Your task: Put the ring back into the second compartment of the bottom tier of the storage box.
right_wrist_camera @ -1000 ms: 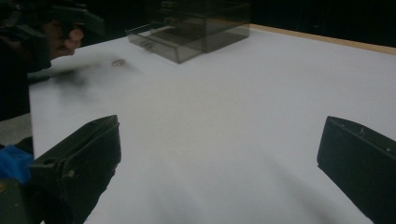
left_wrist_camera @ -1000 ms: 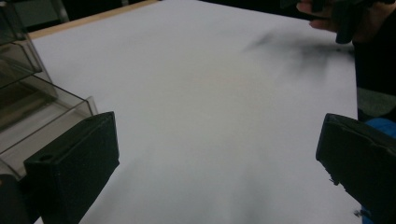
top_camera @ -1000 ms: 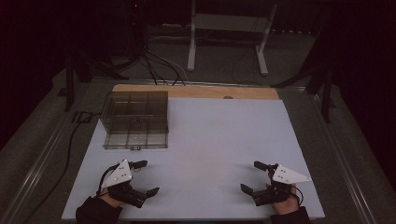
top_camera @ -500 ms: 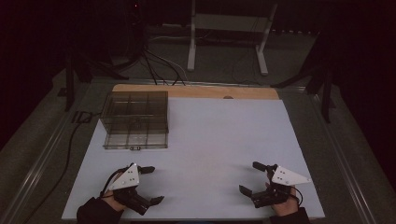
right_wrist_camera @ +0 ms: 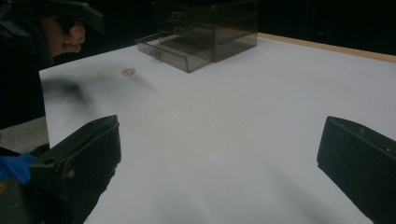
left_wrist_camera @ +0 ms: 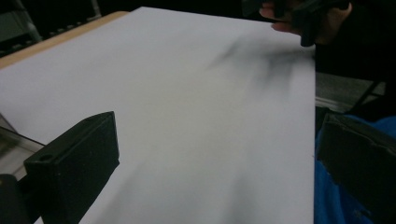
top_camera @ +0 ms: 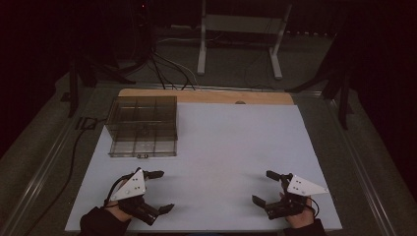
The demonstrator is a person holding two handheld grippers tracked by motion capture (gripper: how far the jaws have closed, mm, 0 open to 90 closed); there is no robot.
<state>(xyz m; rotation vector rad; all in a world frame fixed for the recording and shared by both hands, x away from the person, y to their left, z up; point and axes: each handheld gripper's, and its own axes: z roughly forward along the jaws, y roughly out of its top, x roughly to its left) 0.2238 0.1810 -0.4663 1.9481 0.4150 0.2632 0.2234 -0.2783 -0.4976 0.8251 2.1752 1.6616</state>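
From the high view, the left gripper point(top_camera: 158, 191) and right gripper point(top_camera: 265, 188) hover at the table's near corners, jaws wide apart and empty, with the drawer box point(top_camera: 142, 125) at the far left corner. The left gripper view adds only the bare table point(left_wrist_camera: 196, 116). The right gripper view reveals the bottom drawer point(right_wrist_camera: 175, 52) ajar and a small coin-like object point(right_wrist_camera: 128, 72) before it; the box looks rigid, light and slick, best taken by the drawer front.

Dim pics, dark bg, soft shadows.

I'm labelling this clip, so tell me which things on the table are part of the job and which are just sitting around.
Part of the job:
left gripper, jaws open
right gripper, jaws open
clear drawer box, bottom drawer slightly out
small ring-like object, lying near the box

Just about:
white table mat
metal stand behind the table
floor cables
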